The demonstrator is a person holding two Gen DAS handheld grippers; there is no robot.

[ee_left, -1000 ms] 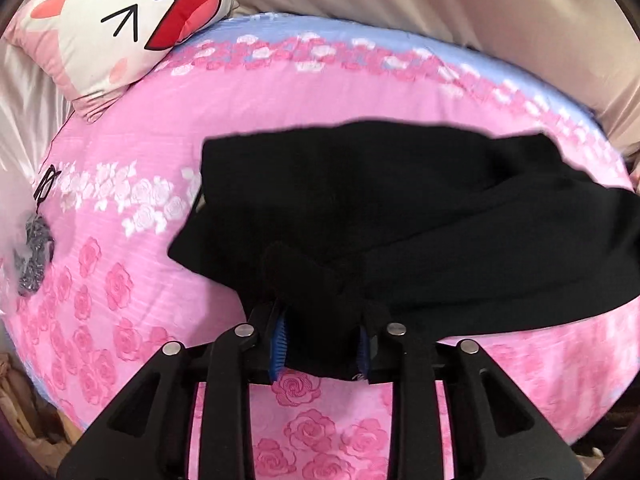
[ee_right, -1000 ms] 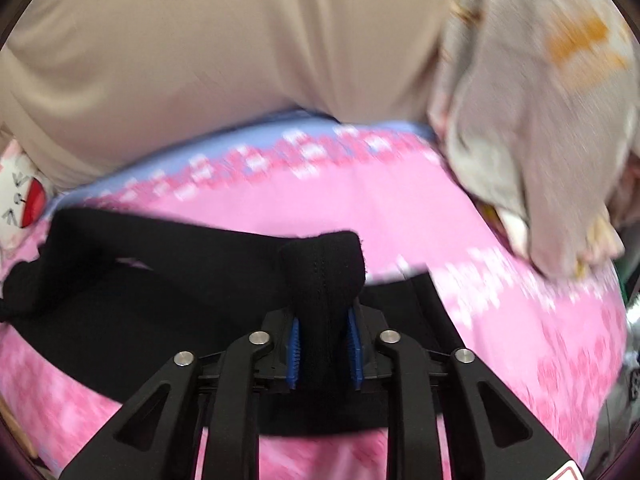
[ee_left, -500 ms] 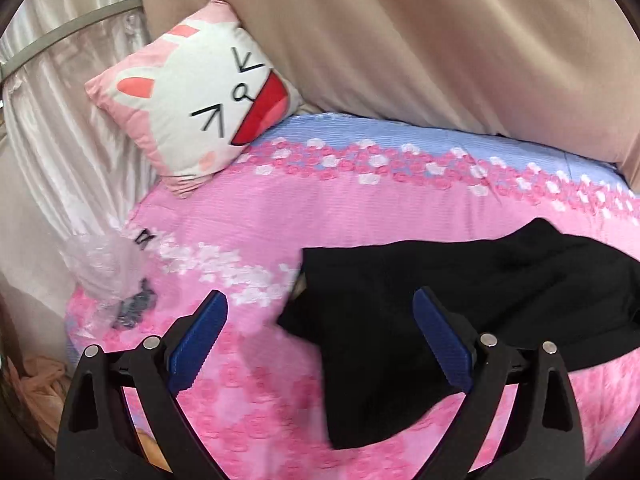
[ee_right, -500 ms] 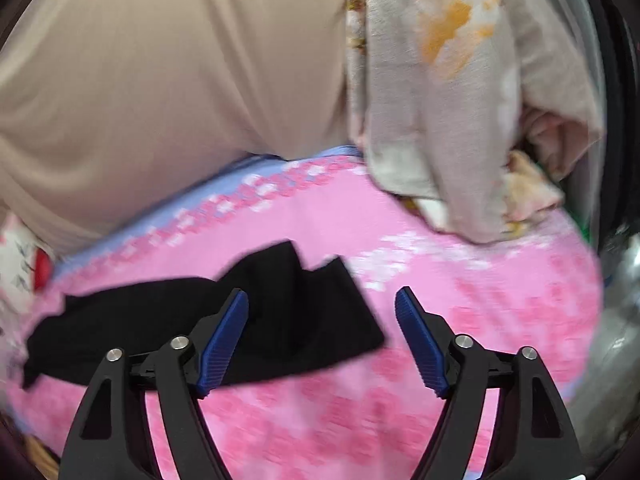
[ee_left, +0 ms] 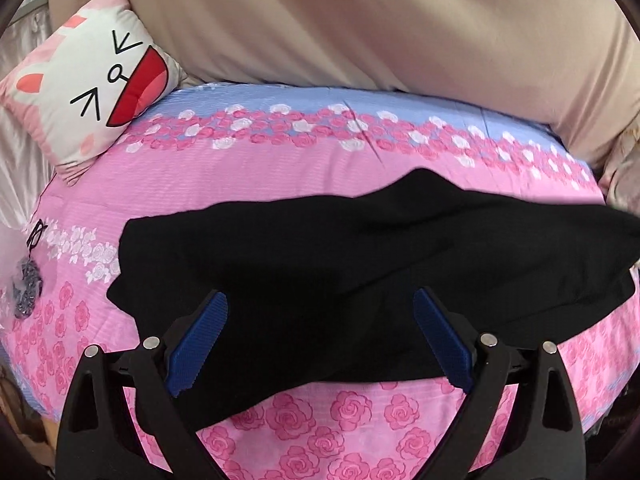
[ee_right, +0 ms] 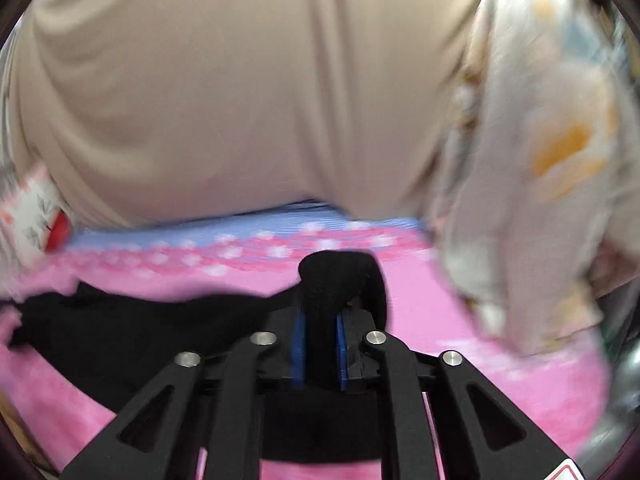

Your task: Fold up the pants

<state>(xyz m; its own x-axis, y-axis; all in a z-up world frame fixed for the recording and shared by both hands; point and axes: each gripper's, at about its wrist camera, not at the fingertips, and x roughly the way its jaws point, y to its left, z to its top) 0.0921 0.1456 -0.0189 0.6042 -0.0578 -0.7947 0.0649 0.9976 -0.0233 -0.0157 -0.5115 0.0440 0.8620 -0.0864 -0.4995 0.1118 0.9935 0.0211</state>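
A pair of black, soft knit pants (ee_left: 360, 264) lies in a long band across the near half of a bed covered by a pink rose-printed bedsheet (ee_left: 280, 176) with a pale blue strip along its far edge. The pants run roughly parallel to the near edge of the bed, and part of the cloth reaches close to that edge.

The left gripper (ee_left: 320, 340), black with blue ribbed pads, hovers over the left end of the pants with its fingers spread wide apart and nothing between them. The cloth beneath it looks layered and uneven rather than flat.

In the blurred right wrist view, the right gripper (ee_right: 320, 344) has its blue pads pressed together on a bunched fold of the same black cloth, which bulges up above the fingertips. The rest of the pants trails away toward the left side of the bed.

A white and pink cartoon-face cushion (ee_left: 92, 88) leans at the far left corner of the bed. A beige curtain (ee_left: 360, 28) hangs behind the far edge.

Judging from this, the fold is partly made: the pants appear doubled lengthwise, yet still long and rumpled. Bringing one end over the other and smoothing the result seems to remain.
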